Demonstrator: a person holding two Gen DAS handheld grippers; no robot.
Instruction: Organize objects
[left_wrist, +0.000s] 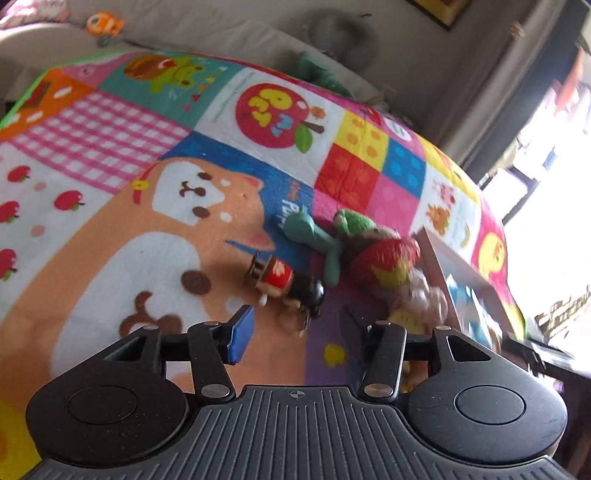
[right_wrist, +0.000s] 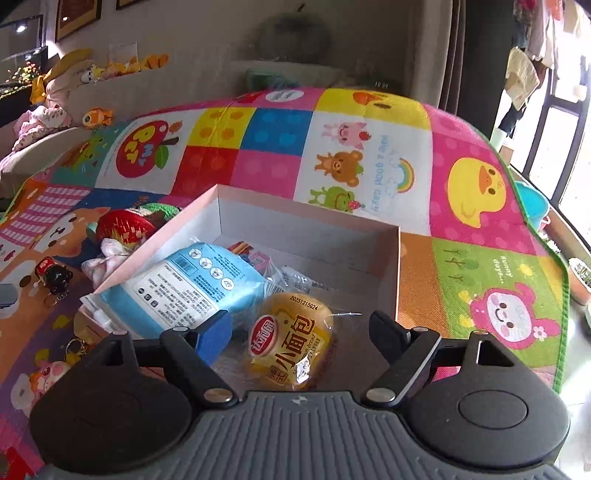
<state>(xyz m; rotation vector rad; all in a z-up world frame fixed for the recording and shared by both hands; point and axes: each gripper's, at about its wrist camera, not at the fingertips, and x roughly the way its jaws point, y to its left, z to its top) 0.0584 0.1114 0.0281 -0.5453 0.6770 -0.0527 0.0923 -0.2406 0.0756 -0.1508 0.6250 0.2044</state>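
Note:
An open pink-and-white cardboard box (right_wrist: 310, 221) sits on a colourful play mat (right_wrist: 472, 266). Inside it lie a blue packet (right_wrist: 192, 284), a yellow bread packet (right_wrist: 291, 339) and some small wrapped items (right_wrist: 258, 258). My right gripper (right_wrist: 301, 334) is open around the bread packet, and neither pad touches it. My left gripper (left_wrist: 299, 332) is open and holds nothing. It hangs just short of a small red-and-black toy figure (left_wrist: 284, 284). Beyond that lie a green plush (left_wrist: 314, 236), a strawberry plush (left_wrist: 384, 262) and a pink-white plush (left_wrist: 421, 295), beside the box's wall (left_wrist: 461, 266).
Keychains (right_wrist: 74, 350) lie on the mat left of the box. A beige sofa (right_wrist: 155, 92) with soft toys and an orange fish toy (right_wrist: 98, 116) runs behind the mat. A teal basin (right_wrist: 532, 203) and a bright window are at the right.

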